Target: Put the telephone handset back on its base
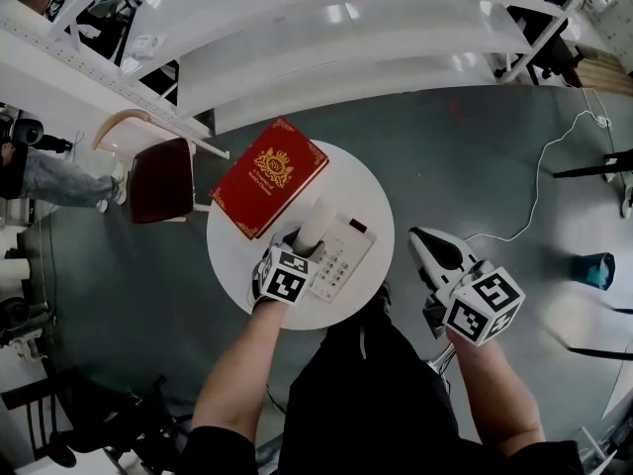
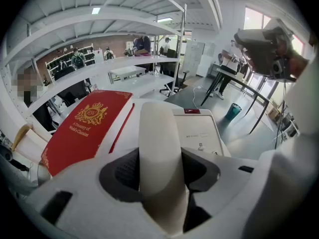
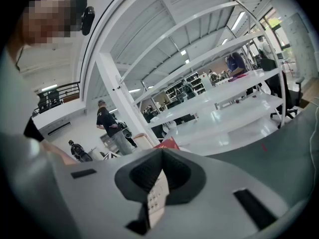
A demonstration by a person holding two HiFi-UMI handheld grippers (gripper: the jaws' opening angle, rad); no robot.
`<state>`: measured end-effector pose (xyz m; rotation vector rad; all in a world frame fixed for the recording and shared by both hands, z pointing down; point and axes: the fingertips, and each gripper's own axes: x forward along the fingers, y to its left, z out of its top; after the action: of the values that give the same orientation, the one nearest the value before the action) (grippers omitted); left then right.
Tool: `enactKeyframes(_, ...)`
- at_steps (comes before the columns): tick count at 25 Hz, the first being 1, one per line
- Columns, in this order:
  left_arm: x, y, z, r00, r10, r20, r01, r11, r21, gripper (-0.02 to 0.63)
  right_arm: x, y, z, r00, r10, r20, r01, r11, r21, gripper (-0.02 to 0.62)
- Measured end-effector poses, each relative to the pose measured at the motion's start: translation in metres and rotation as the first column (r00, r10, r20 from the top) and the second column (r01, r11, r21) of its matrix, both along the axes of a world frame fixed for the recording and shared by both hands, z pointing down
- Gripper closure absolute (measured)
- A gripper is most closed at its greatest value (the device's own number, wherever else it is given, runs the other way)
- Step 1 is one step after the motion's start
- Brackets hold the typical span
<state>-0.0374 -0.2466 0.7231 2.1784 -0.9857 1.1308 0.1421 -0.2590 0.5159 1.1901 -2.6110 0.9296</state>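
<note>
My left gripper (image 1: 300, 248): closed on the handset (image 1: 316, 224), a pad pressed to each side near its lower end.
My right gripper (image 1: 425, 243): off the table's edge to my right, jaws together, nothing in them.
Handset: in my grip, lying lengthwise over the left side of the base (image 1: 346, 255), beside the keypad. I cannot tell whether it is fully seated.
Base: flat on the round white table (image 1: 371, 191).
Red book (image 1: 269, 176): just beyond the base and to its left; not part of the job.
Done, I judge: handset lined up over its cradle.
Left: settle it down, open my jaws, draw clear.
</note>
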Motion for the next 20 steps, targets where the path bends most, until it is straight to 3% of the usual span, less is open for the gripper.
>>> enactKeyframes(7, -0.001, 0.002, 0.001, 0.999, -0.002, 0.034, 0.002, 1.0, 0.017, 0.378, -0.001, 0.003, -0.001, 1.0, -0.006, 0.004, 0.006, 1.0, 0.002, 0.589)
enactKeyframes(10, -0.005, 0.0, -0.004, 0.999, -0.01, 0.053, 0.007, 0.998, 0.058, 0.361, 0.0, 0.004, -0.001, 1.0, -0.006, 0.005, 0.006, 1.0, 0.004, 0.589)
enactKeyframes(20, -0.008, 0.003, -0.015, 0.998, 0.0, 0.069, -0.007, 0.995, 0.097, 0.387, -0.001, 0.006, -0.001, 1.0, -0.018, 0.017, 0.018, 1.0, -0.003, 0.589)
